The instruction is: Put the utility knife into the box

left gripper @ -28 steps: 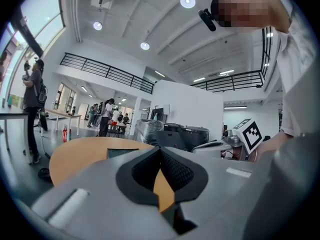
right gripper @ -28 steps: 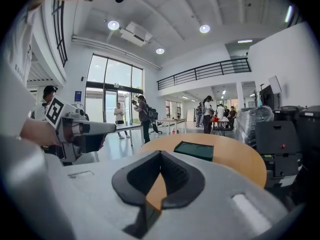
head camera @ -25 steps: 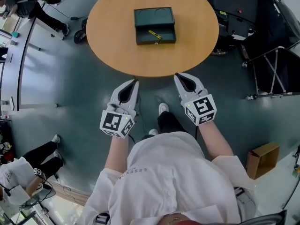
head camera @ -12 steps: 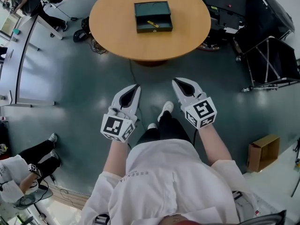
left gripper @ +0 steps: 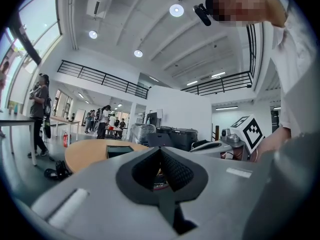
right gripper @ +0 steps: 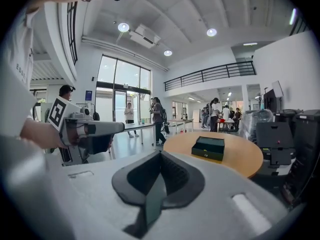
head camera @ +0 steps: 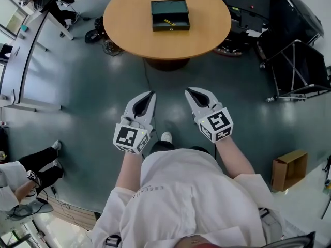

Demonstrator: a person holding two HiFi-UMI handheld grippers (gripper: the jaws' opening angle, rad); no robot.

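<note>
Utility knife [head camera: 168, 21] in box [head camera: 170, 28]; left gripper [head camera: 151, 94], right gripper [head camera: 189, 91] side by side, jaws clenched empty

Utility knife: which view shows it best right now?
The head view: looking down into the open box, it shows the utility knife as a small yellow sliver lying inside. The right gripper view shows the box side-on from afar, the left gripper view only part of it; neither shows the knife.

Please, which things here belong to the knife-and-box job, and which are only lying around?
For the job:
- dark green box
- yellow utility knife, already inside it
- round table beneath

Lying about:
- cardboard box on the floor
- black folding cart
- black cases behind the table
</note>
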